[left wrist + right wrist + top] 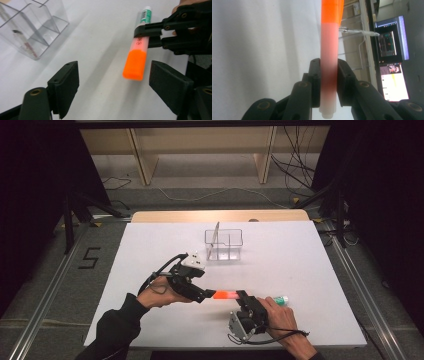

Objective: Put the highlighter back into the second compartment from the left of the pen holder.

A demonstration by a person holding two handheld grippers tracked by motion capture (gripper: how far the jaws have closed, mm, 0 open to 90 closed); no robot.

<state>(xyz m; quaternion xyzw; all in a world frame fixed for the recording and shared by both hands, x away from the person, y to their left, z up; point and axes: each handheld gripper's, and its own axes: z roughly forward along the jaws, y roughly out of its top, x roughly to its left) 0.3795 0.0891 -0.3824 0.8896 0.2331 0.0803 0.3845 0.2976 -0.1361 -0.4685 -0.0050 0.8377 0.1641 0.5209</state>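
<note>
A highlighter (226, 295) with a pale pink barrel and an orange cap (135, 63) hangs level above the white table (300, 270), between the two hands. My right gripper (328, 77) is shut on its barrel (329, 55), the pads pressing both sides, and in the high view it (242, 295) sits at the front centre. My left gripper (113, 82) stands open, its jaws wide on either side of the orange cap without touching it. From above, the left gripper (207, 295) is just left of the cap.
A clear plastic organizer (224, 245) with several compartments stands at the table's middle back, a pen (216, 234) upright in it. A white marker with a green cap (280, 299) lies on the table beside the right hand. Floor cables run beyond the far edge.
</note>
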